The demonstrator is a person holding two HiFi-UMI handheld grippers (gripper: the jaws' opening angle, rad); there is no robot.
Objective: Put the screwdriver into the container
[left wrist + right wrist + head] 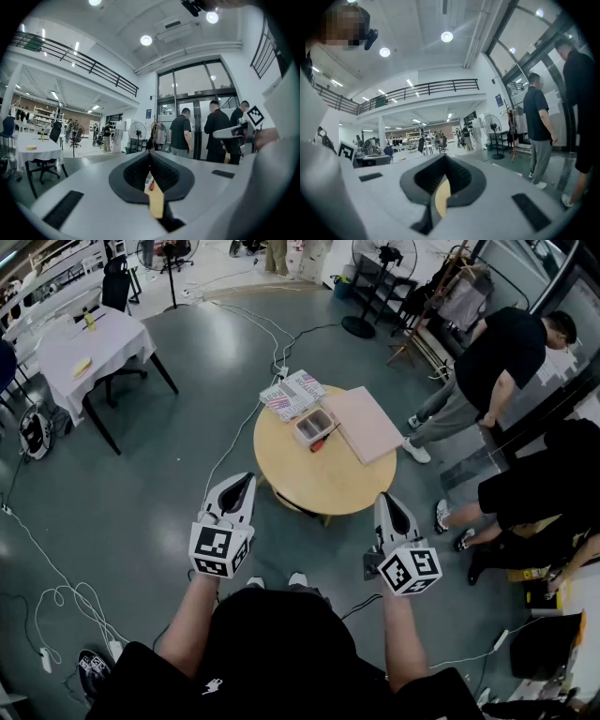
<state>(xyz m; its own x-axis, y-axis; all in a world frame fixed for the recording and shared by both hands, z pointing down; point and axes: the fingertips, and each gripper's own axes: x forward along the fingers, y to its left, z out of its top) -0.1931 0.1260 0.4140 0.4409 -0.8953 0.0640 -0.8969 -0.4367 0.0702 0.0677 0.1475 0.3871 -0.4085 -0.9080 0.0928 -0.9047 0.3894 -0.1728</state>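
Note:
A round wooden table (323,474) stands ahead of me. On it sits a clear rectangular container (312,426). A screwdriver (324,437) with a red handle lies slantwise at the container's right edge, outside it. My left gripper (246,480) hangs short of the table's near left rim, and my right gripper (386,499) is at its near right rim. Both are shut and empty. In the left gripper view, the left gripper (150,154) points at the table, and a bit of the red screwdriver (151,184) shows through the slit. The right gripper (443,157) shows only table (442,199) there.
A pink board (363,423) and a printed booklet (292,393) also lie on the table. People (492,367) stand and sit at the right. A white-clothed table (84,343) stands far left, with cables (239,432) across the floor.

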